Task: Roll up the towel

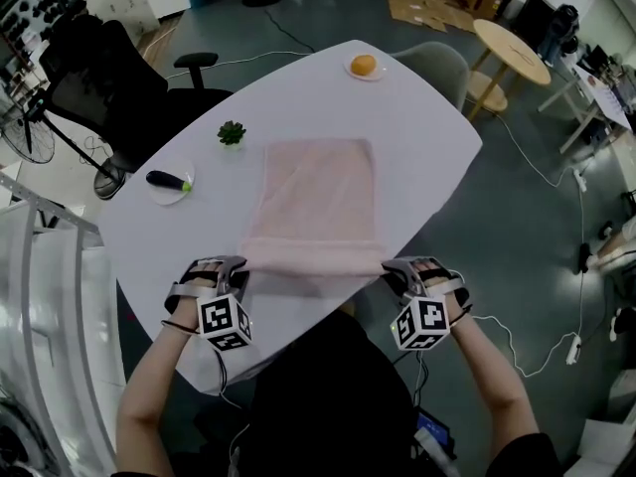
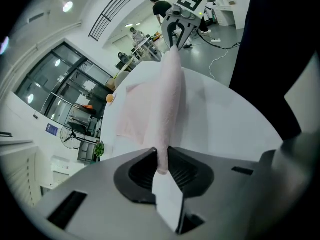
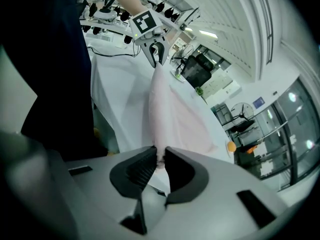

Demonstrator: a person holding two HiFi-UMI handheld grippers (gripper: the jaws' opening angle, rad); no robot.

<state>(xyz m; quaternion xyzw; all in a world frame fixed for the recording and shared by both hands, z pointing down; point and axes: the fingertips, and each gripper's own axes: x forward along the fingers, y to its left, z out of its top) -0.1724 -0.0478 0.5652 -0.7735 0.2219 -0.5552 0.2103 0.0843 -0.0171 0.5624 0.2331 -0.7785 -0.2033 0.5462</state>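
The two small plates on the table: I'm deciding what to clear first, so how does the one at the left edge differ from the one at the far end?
The left plate holds a long dark vegetable lying flat; the far plate holds a round orange fruit. The left plate lies nearer the person, beside the towel; the far plate lies beyond it. Both are small, white and apart from the towel.
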